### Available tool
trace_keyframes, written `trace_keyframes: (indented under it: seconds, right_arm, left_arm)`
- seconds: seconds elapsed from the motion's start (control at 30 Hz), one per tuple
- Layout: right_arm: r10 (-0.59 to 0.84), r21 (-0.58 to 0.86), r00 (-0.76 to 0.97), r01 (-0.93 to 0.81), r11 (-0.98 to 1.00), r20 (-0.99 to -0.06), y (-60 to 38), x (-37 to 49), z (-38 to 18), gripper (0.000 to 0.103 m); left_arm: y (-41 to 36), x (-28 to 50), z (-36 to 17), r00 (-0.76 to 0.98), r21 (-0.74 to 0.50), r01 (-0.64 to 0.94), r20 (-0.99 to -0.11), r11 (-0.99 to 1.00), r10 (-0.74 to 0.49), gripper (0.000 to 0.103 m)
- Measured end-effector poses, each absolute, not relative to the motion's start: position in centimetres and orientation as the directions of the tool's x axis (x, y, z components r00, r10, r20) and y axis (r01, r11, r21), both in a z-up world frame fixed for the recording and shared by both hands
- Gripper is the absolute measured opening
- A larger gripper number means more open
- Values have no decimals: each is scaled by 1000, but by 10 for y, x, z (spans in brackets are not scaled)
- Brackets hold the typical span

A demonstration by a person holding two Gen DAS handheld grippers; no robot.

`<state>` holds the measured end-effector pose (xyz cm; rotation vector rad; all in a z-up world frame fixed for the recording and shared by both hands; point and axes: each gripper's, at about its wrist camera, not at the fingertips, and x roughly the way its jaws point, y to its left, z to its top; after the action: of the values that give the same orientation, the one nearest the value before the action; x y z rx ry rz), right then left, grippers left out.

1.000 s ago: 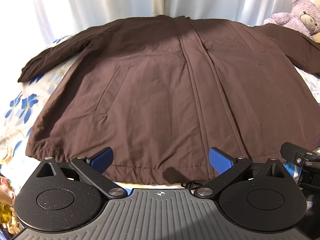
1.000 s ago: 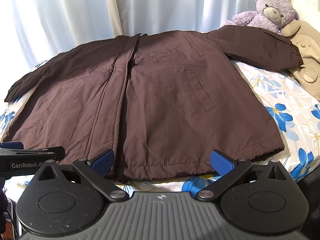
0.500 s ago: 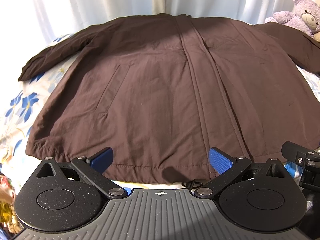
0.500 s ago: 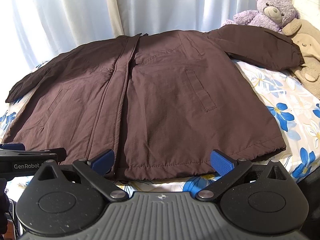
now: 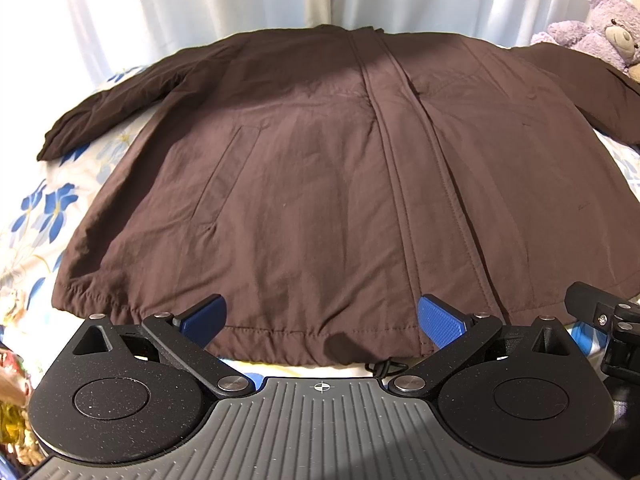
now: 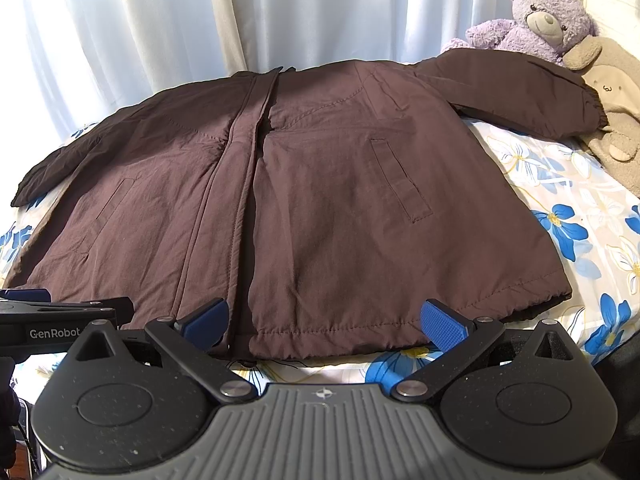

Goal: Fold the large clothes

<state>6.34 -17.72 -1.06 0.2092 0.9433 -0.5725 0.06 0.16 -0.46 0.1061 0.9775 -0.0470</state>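
Observation:
A large dark brown jacket [image 5: 320, 168] lies flat and face up on the bed, hem toward me, both sleeves spread out to the sides. It also shows in the right wrist view [image 6: 320, 200]. My left gripper [image 5: 322, 318] is open and empty, its blue pads just above the hem left of the front placket. My right gripper [image 6: 325, 320] is open and empty at the hem of the right front panel. Each gripper shows at the edge of the other's view.
The bed has a white sheet with blue flowers [image 6: 568, 232]. A purple teddy bear [image 6: 536, 20] and a beige plush toy [image 6: 612, 92] sit at the far right by the sleeve cuff. White curtains [image 5: 200, 8] hang behind the bed.
Both grippers have crept slightly; the view of the jacket has shifted a little. Both stay open and nothing has been grasped.

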Motion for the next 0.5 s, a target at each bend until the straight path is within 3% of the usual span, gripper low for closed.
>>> trace_keyframes:
  seconds: [0.5]
  right_arm:
    - [-370,-74,454,547,834,-811,-176,64,-11,102]
  left_arm:
    - [3,3,-6,551,69,84,-835,994,12,103]
